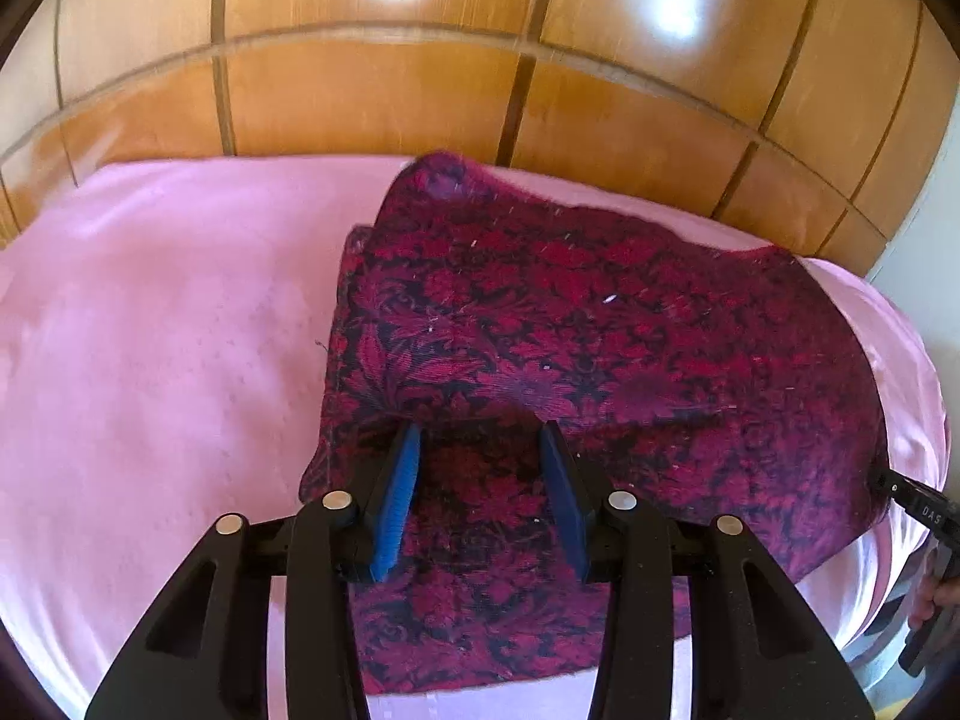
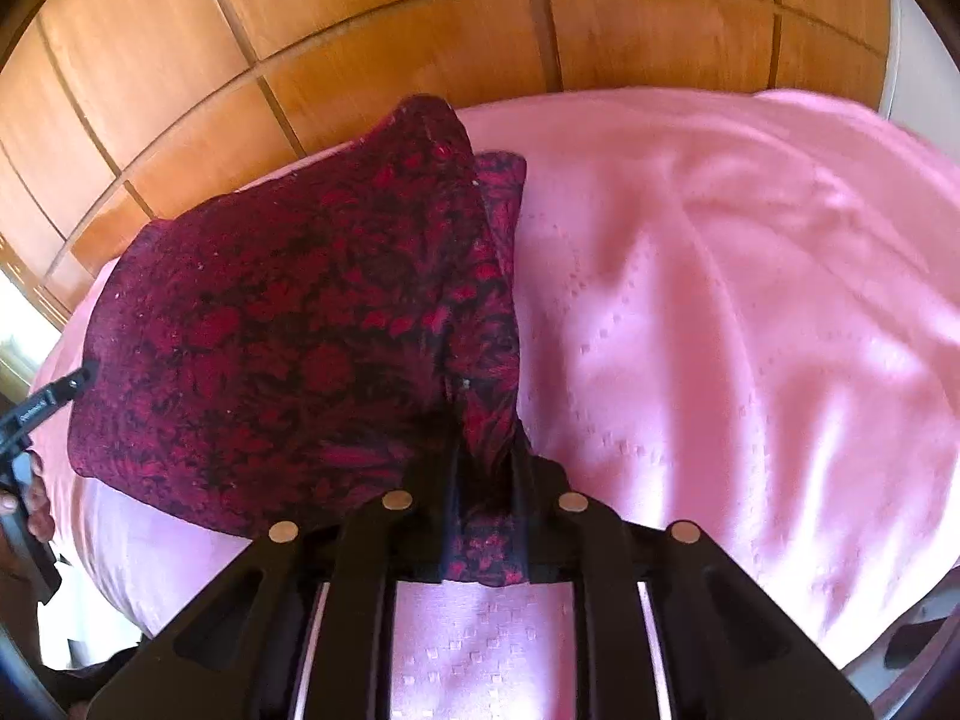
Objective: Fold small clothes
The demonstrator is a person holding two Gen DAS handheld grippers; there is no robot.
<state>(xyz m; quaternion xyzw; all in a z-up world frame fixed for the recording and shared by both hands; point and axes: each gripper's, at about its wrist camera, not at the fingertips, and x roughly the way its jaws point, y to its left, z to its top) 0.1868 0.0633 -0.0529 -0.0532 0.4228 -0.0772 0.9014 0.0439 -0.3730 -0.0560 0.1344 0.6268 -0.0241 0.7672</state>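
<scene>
Red-and-black patterned garment (image 1: 540,312) is spread across the pink bed (image 1: 150,330) toward its far edge. Left gripper (image 1: 480,438) is seen parted above cloth, apparently gripping nothing. Right gripper (image 2: 486,468), only in its own view, is clamped on a bunched fold.

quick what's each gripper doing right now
left gripper: open, pads apart over the red patterned cloth, not pinching it
right gripper: shut on the cloth

Lying spread under bright daylight, a pink textured bedspread (image 1: 150,330), backing onto a glossy panelled orange-brown wooden wall (image 1: 372,90) catching glare.
</scene>
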